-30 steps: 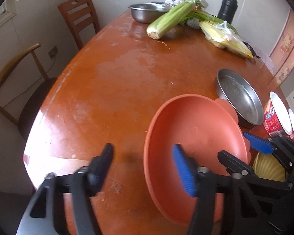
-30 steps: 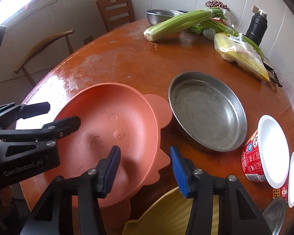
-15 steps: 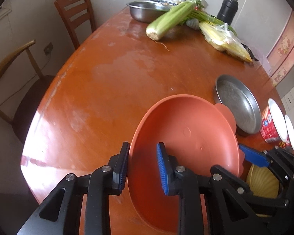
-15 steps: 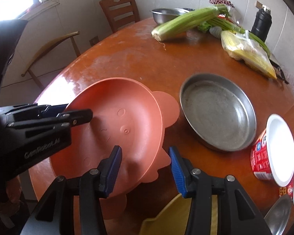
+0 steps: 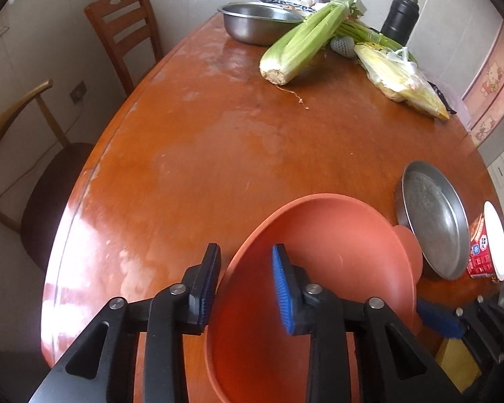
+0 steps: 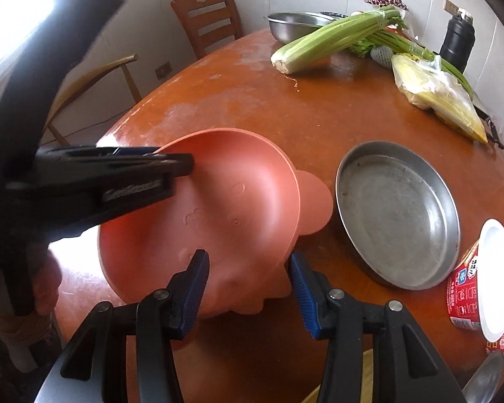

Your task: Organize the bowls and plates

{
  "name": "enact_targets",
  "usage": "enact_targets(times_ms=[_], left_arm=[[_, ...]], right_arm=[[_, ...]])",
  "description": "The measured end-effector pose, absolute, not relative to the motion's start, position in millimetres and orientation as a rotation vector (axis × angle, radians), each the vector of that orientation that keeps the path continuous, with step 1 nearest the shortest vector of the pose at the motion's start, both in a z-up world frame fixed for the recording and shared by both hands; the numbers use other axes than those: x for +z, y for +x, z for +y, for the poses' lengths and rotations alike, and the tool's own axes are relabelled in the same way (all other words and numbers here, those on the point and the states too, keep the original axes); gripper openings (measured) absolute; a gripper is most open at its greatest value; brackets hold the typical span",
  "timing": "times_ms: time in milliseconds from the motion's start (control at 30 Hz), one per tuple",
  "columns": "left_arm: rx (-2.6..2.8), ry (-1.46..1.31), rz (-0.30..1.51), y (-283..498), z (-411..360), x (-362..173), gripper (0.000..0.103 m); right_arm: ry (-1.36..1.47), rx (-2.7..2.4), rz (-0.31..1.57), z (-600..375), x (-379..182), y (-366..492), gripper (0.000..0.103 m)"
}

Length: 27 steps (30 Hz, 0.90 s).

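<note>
My left gripper (image 5: 245, 280) is shut on the left rim of the orange bear-shaped bowl (image 5: 326, 268), which is tilted, its left side raised off the table. In the right wrist view the same bowl (image 6: 232, 211) is held by the left gripper (image 6: 171, 164) at its far-left rim. My right gripper (image 6: 248, 292) is open and empty, just in front of the bowl's near edge. A round steel pan (image 6: 400, 215) sits on the table right of the bowl; it also shows in the left wrist view (image 5: 433, 218). A yellow plate (image 6: 366, 383) lies under my right gripper.
A red instant-noodle cup (image 6: 470, 288) stands at the right edge. At the far end are celery (image 5: 305, 40), bagged corn (image 5: 400, 80), a steel mixing bowl (image 5: 258, 23) and a black flask (image 5: 400, 16). Two chairs (image 5: 124, 37) stand left of the orange table (image 5: 201, 154).
My left gripper closed on the orange bowl's left rim and lifted that side, tilting the bowl. My right gripper stayed open and drew back slightly.
</note>
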<state>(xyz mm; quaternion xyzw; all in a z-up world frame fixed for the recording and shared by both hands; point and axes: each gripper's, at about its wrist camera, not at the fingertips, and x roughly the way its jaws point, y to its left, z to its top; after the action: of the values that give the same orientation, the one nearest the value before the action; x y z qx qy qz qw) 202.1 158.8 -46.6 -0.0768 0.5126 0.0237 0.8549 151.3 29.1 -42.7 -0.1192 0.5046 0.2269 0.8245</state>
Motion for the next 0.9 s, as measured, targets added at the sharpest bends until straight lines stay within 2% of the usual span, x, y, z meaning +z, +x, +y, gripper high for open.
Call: enact_targets(times_ms=[300,333,400,667,900], left_arm=[[0.004,-0.181,1.012,215.0,158.7,-40.5,0.036],[0.003,-0.183,1.006,214.4,159.5,-39.2,0.037],[0.020,-0.179,0.997,212.0,162.6,-36.3,0.046],[0.093,-0.179,0.949,184.8,167.9,-17.3,0.049],[0.049,-0.170,0.900,147.1,141.8,7.1,0.051]], right_arm=[[-0.214,0.496,1.088,26.4,-39.8,152.1,0.050],[-0.209,0.492,1.084,24.9,-38.4,151.8,0.050],[-0.196,0.484,1.077,20.7,-35.4,151.1,0.050],[-0.156,0.469,1.024,-2.3,-17.9,144.3,0.050],[-0.112,0.453,0.962,-35.2,2.8,130.8,0.050]])
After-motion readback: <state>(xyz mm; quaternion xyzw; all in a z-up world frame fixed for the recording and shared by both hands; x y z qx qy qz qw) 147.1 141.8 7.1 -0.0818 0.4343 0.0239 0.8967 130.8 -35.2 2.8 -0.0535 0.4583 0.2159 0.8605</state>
